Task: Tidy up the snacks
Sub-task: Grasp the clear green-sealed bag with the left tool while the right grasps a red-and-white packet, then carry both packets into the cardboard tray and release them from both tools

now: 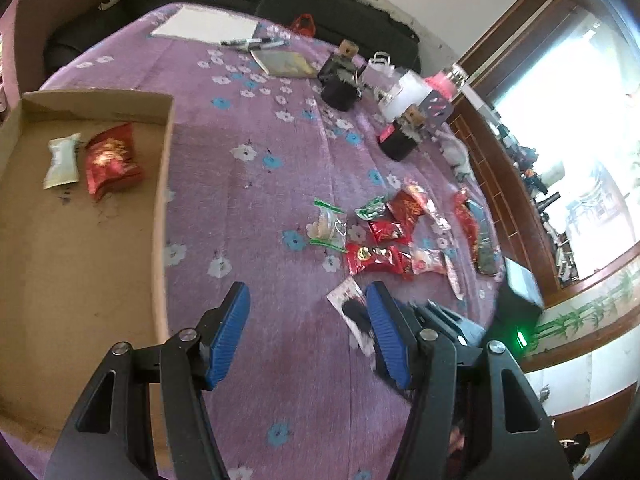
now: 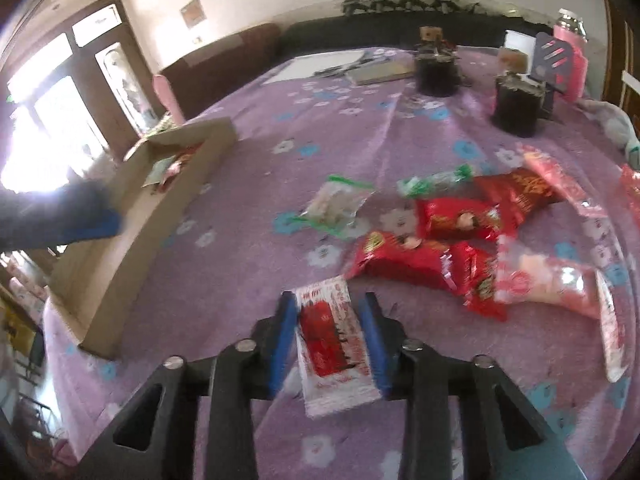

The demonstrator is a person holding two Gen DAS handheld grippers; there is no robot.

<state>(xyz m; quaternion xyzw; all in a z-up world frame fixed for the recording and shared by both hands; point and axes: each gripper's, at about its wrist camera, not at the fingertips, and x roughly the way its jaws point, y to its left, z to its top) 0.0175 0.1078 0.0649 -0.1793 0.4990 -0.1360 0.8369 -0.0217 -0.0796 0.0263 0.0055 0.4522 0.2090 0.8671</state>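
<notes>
over the purple floral cloth, right gripper fingers clasp a red-white packet lengthwise; left gripper gapes empty.

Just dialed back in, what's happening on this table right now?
Snacks are being sorted into the cardboard box, which already holds a red packet and a pale one. The right claw straddles a red-and-white packet. The left claw is open and empty. More snacks wait on the purple cloth.
</notes>
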